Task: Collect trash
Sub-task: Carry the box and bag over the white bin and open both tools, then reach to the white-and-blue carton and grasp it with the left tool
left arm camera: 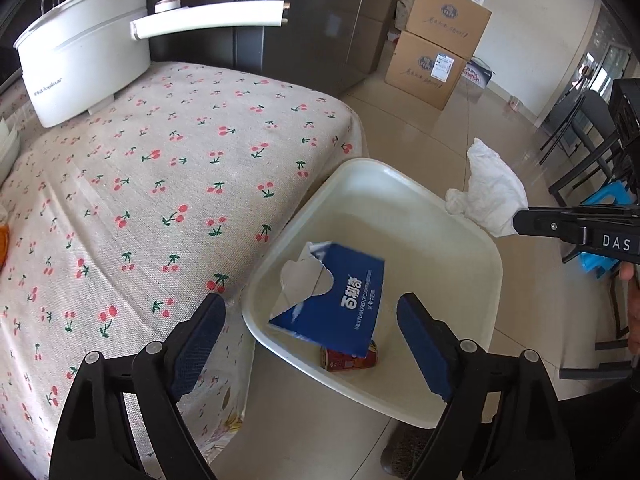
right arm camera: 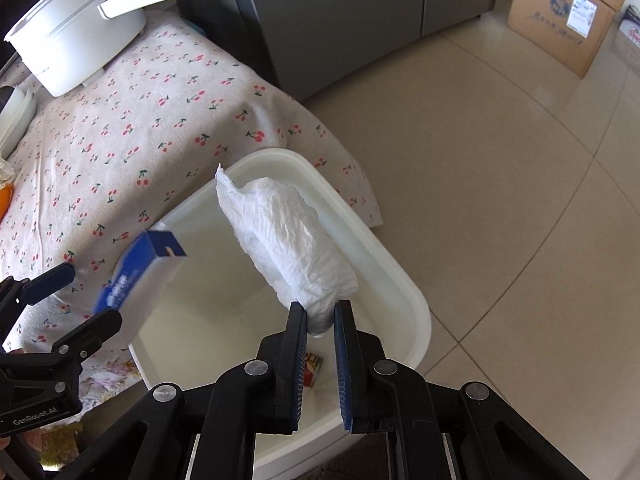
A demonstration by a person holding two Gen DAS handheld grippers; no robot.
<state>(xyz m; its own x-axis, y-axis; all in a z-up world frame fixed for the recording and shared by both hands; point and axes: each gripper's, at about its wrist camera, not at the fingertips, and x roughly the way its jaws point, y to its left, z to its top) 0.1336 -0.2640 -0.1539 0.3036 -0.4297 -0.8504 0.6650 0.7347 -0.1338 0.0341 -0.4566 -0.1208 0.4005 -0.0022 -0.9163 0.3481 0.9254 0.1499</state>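
Table: the table point(left arm camera: 160, 184) is draped in a beige cloth printed with red cherries; its corner hangs just beside the bin.
Floor: glossy beige tiles point(right arm camera: 500, 200).
Room: a grey steel refrigerator point(left arm camera: 320, 20) stands behind the table; two stacked cardboard boxes point(left arm camera: 440, 44) sit by the wall, each with a blue round logo and handwriting too small to read; dark chair frames and a blue stool point(left arm camera: 604, 232) stand at the right of the left wrist view.
Cooker: a white electric pot point(left arm camera: 80, 48) with a long handle rests on the table's far end; small grey lettering on its base looks like "Royalstar".
Bin: a white plastic bin point(left arm camera: 472, 240) stands on the floor against the table corner.
Trash: a torn blue carton point(left arm camera: 344, 300) with white Chinese characters and "MILK FLAVORED" sits over the bin opening, touching neither finger; a red can point(left arm camera: 348, 358) lies at the bottom.
Left gripper: the left gripper point(left arm camera: 312, 320) has its fingers spread wide, nothing pressed between them.
Right gripper: the right gripper point(right arm camera: 320, 316) has fingers narrowly pinched on a crumpled white paper towel point(right arm camera: 288, 244), held above the bin.
Writing: "DAS" on the right gripper's side; "GenRobot.AI" on the left gripper's.
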